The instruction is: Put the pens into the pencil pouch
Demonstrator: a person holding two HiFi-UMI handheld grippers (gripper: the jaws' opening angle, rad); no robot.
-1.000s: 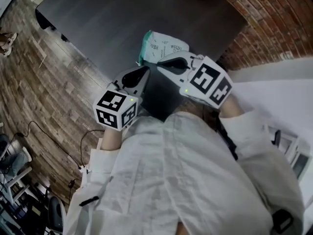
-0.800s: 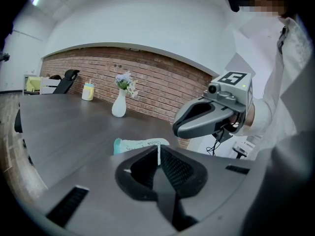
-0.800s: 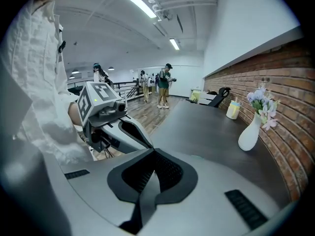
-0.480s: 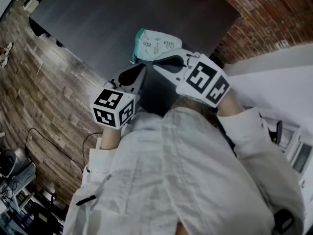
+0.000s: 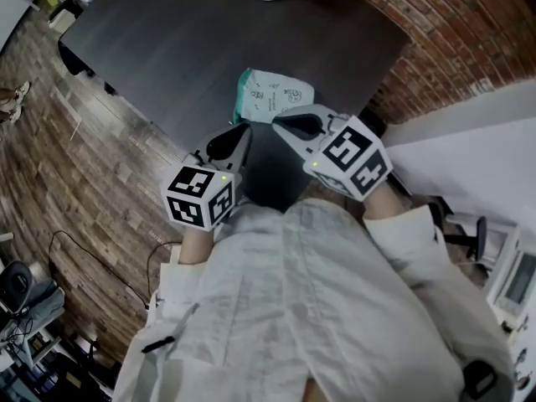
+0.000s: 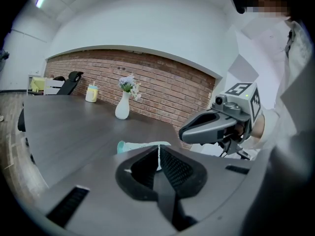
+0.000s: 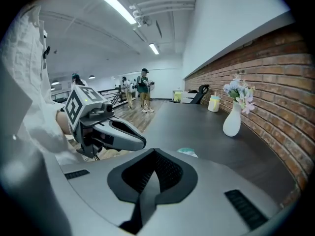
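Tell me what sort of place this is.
Probably an office or meeting room: a long dark table beside a brick wall, a white vase of flowers on it, and strip lights on the ceiling.

Pencil pouch (image 5: 272,95): soft, flat, pale white w/ teal edge along its left side and small dark print on top. Lies flat on the dark table (image 5: 167,48), a bit skewed. Sits just ahead of both tips, beyond the left gripper (image 5: 243,131). Its near edge is at the right gripper (image 5: 280,122) tip; touching or apart, can't tell. In the gripper views only a low pale-teal strip shows over the jaws.
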